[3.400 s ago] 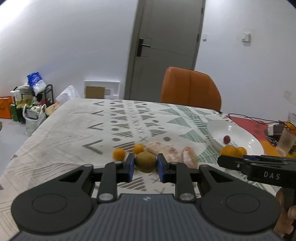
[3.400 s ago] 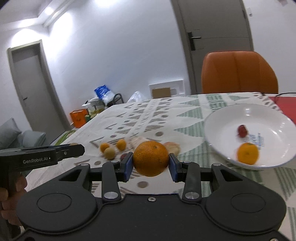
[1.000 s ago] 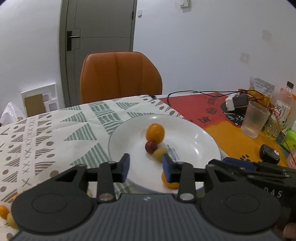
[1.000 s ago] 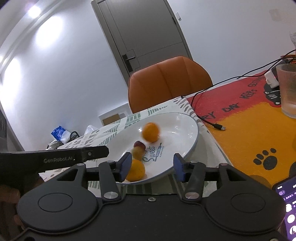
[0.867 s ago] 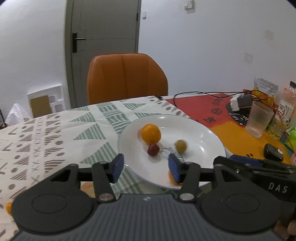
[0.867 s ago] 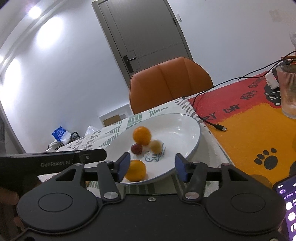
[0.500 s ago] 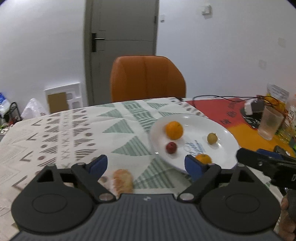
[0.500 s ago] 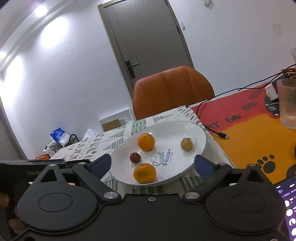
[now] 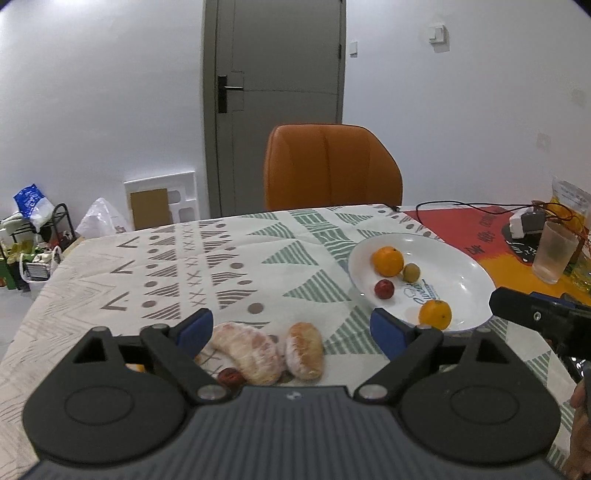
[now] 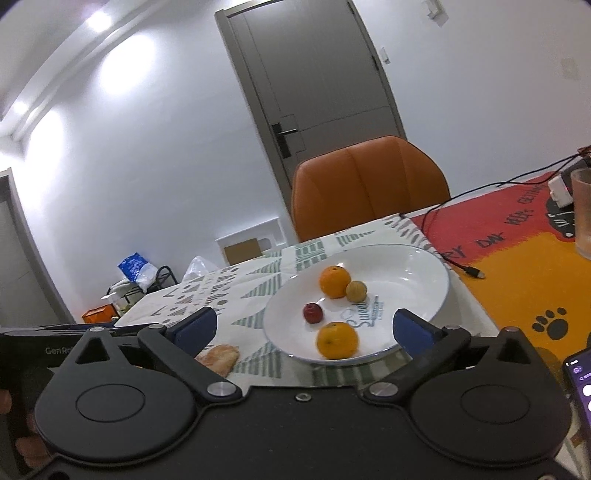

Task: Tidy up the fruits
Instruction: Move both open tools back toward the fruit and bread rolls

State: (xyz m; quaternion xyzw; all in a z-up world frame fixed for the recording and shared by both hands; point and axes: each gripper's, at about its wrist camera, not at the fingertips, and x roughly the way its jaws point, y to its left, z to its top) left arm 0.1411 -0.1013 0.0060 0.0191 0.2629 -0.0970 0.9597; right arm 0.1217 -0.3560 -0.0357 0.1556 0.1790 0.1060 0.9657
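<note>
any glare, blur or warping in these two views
Left wrist: sharp and evenly lit, the door frame bowing slightly from the fisheye. Right wrist: ceiling lights blow out on the wall, the room leans strongly, and the near orange on the plate looks slightly soft.

The white plate [image 9: 476, 273] looks like glazed ceramic, glossy and smooth. The surface wears a matt printed cloth [image 9: 236, 258]; on the right lies a red and orange mat [image 10: 517, 258], also matt. The oranges [image 10: 337, 340] have dimpled, faintly shiny skin. The far chair [image 9: 332, 166] looks like smooth orange leather. The cup [image 9: 554, 251] is frosted, translucent plastic or glass.
</note>
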